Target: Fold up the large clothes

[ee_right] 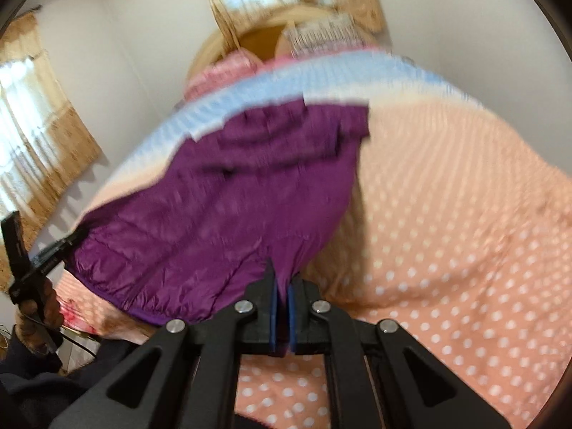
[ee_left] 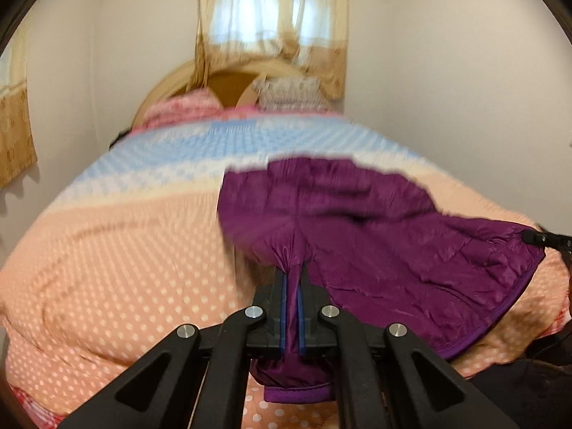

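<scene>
- We are pinching the purple jacket [ee_left: 357, 221] with both tools: the left gripper [ee_left: 292, 271] has its blue pads pressed together on a bunched tuck of cloth, and a cuff-like end of the fabric is hanging below the fingers.
- The right gripper [ee_right: 279, 279] is clamping a second tuck of the same jacket [ee_right: 228, 207], pads tight on the fabric with no gap showing.
- The jacket is lying across the polka-dot bedspread [ee_left: 107, 257], its near part raised between the two grips and its far part resting on the blue-and-white band of the cover.
- In the right wrist view we are seeing the other tool at the left edge of the picture, at the jacket's hem, so the cloth is stretched between the two holds.
- To fold cleanly, we are judging that both hands should be travelling together at the same height, so the near edge stays straight and taut.
- We are wanting enough lift that the slippery quilted cloth clears itself before going over the far part.
- A thin pinch may be slipping; we are keeping the squeeze firm until the edge lies flat.
- Both views are blurred, so fine seams are not readable.
</scene>
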`<state>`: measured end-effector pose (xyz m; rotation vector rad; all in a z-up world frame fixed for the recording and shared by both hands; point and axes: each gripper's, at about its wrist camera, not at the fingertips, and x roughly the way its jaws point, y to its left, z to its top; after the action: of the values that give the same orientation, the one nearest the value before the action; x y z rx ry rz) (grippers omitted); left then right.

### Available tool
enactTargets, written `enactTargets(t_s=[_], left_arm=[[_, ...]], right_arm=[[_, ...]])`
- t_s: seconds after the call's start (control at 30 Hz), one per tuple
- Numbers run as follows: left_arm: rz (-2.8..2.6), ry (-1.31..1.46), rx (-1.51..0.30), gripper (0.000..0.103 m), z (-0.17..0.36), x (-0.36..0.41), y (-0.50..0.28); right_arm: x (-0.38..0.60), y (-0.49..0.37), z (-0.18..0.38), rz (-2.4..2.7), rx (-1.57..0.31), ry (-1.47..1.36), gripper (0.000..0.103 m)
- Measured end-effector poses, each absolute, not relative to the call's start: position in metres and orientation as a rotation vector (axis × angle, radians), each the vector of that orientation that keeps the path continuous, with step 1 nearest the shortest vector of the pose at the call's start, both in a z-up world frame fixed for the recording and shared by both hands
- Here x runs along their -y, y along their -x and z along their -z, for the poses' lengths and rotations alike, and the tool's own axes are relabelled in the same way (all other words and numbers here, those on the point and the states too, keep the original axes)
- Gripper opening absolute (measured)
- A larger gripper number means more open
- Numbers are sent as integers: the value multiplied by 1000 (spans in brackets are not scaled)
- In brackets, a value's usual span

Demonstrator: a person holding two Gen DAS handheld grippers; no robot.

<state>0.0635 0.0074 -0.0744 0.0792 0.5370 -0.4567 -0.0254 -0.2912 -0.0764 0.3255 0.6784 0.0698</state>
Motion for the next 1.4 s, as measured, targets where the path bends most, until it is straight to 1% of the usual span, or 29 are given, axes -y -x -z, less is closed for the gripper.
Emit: enactTargets(t_s=[0.17, 0.27, 0.37, 0.47, 0.5, 0.57, 0.63, 0.73, 0.77, 0.8, 0.83, 0.87, 0.9, 0.97, 1.1, 1.17, 1.23, 1.27, 1.3, 1.4], left_arm=[[497, -36, -404, 3, 14, -19, -31], [509, -32, -398, 3, -3, -17, -41], [474, -59, -397, 3, 7, -5, -79], [395, -102, -406, 4, 34, 17, -137], [371, -108, -401, 8, 45, 25, -161], [343, -130, -418, 9, 65, 35, -197], [341, -87, -497, 13, 83, 42, -236], [321, -34, -535, 22, 94, 42, -268], [314, -26, -536, 30, 96, 42, -275], [279, -22, -524, 52, 97, 40, -282], [227, -25, -495, 67, 96, 39, -285], [184, -24, -464, 90, 93, 39, -285], [157, -17, -432, 95, 92, 37, -284], [125, -13, -387, 96, 90, 35, -290], [39, -60, -444, 96, 100, 51, -317], [-21, -76, -487, 96, 110, 61, -330], [-60, -86, -520, 96, 117, 68, -337], [-81, -85, -531, 96, 121, 72, -340], [-88, -85, -533, 96, 125, 75, -337], [-155, -115, -542, 96, 139, 90, -339]], right_arm=[[294, 64, 11, -77, -487, -316, 6], [300, 65, -15, -86, -406, -310, 6], [311, 31, -20, -74, -372, -304, 6], [316, -30, -2, -37, -397, -316, 6], [318, -54, 6, -16, -414, -321, 6], [332, -101, 25, 0, -457, -393, 6], [345, -132, 39, 16, -487, -433, 6], [353, -163, 52, 57, -516, -437, 6], [355, -176, 56, 71, -528, -439, 6], [356, -181, 58, 82, -536, -437, 6], [357, -190, 63, 92, -547, -441, 6], [358, -197, 68, 104, -560, -444, 6], [360, -204, 72, 115, -570, -443, 6], [364, -220, 83, 138, -597, -440, 6], [360, -255, 100, 192, -633, -389, 8], [360, -271, 107, 218, -651, -389, 22], [361, -276, 108, 219, -646, -416, 55], [361, -277, 105, 233, -631, -421, 63], [358, -272, 99, 264, -603, -408, 76], [333, -267, 92, 242, -592, -351, 77]])
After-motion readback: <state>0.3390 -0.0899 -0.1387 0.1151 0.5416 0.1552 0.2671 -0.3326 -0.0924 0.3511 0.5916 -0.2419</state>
